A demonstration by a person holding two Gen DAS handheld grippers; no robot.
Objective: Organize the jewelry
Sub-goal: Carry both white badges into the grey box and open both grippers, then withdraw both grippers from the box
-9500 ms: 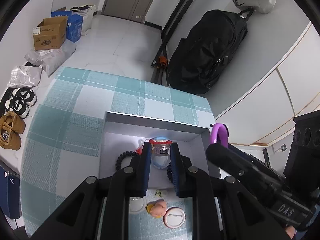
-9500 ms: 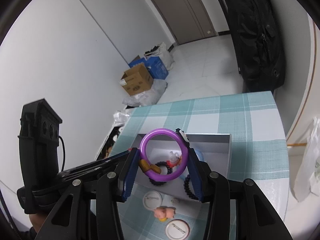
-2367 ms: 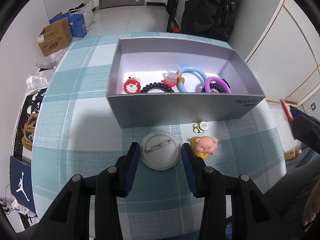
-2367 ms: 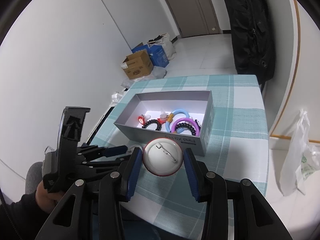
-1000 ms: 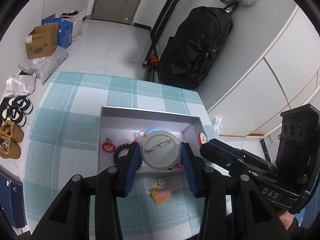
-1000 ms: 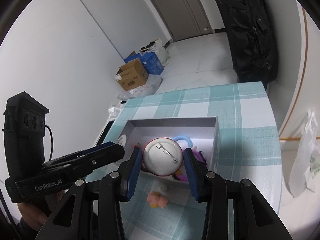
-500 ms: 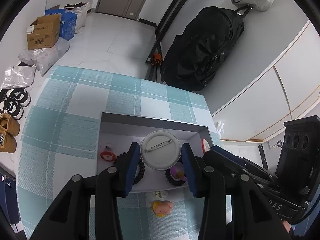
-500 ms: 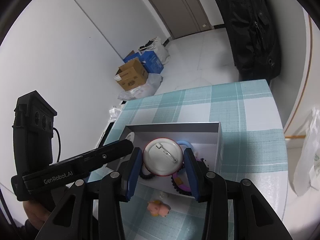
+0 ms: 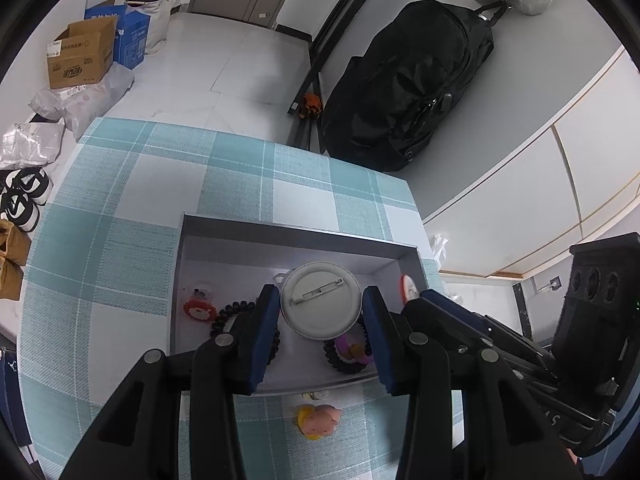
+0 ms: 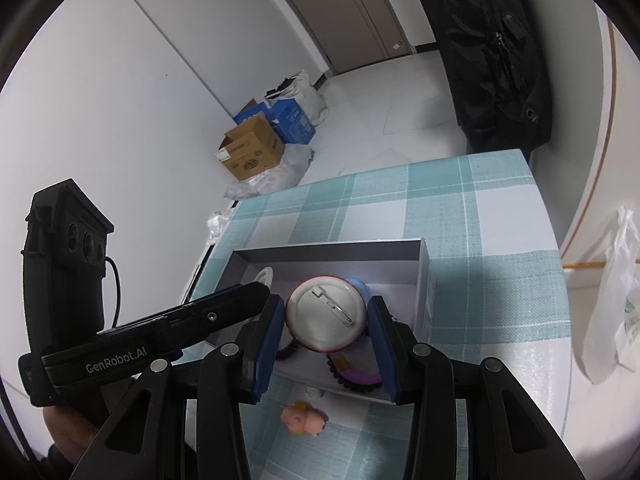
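My left gripper is shut on a round white pin badge, pin side up, held above the open grey box. My right gripper is shut on a red-rimmed pin badge, also over the box. Inside the box lie a red charm, a black coil hair tie and a purple ring with black beads. A pink pig figure lies on the checked cloth in front of the box, also in the right wrist view.
The table has a teal checked cloth. A tiny pale trinket lies by the box's near wall. On the floor are a black bag, cardboard boxes and shoes. A plastic bag hangs at the right.
Both grippers, each holding its badge, have moved forward and lower over the box; the box now looks larger and closer in both views.
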